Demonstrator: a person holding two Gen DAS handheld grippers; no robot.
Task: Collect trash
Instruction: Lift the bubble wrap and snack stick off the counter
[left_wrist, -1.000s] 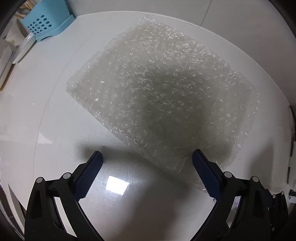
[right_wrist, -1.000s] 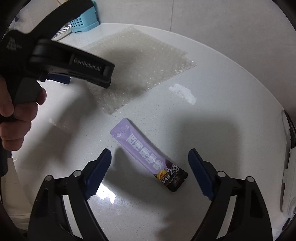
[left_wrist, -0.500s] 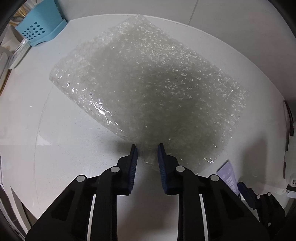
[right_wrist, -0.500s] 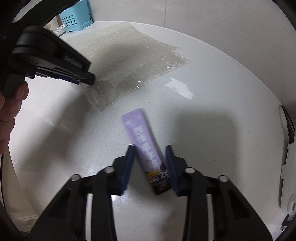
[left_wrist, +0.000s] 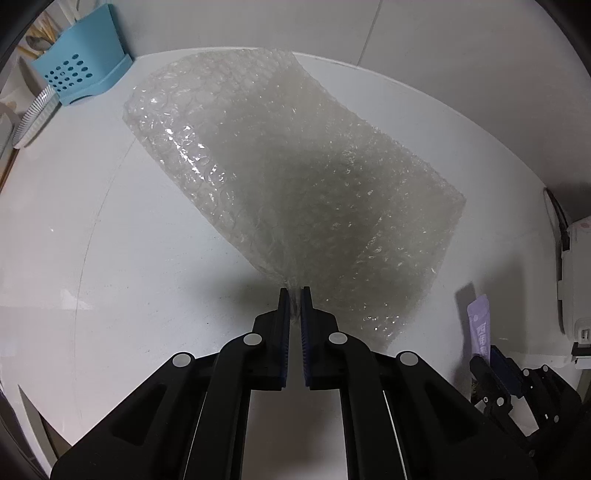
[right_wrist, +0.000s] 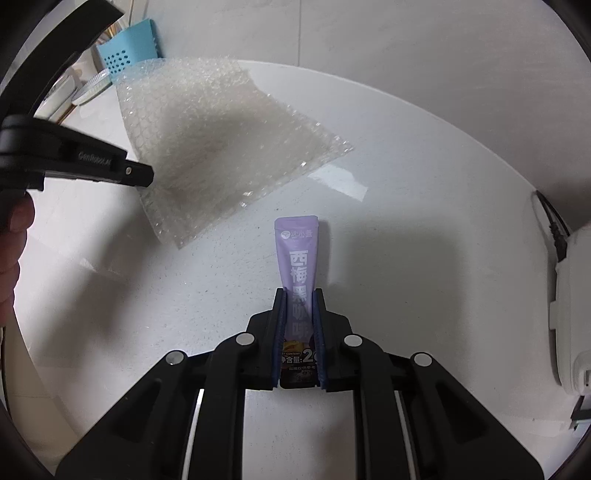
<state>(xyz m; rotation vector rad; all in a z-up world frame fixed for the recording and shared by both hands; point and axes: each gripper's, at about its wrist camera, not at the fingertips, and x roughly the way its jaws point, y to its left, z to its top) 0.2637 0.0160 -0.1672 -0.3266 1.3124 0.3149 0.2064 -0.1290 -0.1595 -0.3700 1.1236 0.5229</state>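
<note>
one bubble wrap sheet (left_wrist: 295, 177), one purple sachet (right_wrist: 297, 258), two hand-held grippers

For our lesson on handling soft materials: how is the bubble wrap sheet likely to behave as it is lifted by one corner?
Probably floppy: the bubble wrap sheet already curves up where the left tool pinches its corner. Likely very light, being thin, clear and air-filled. It may drag and fold rather than rise flat, since its far end looks to be on the white table.

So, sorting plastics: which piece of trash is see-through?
The bubble wrap sheet, clear and bubbled, pinched at its corner by the left gripper. The purple sachet is opaque and printed.
</note>
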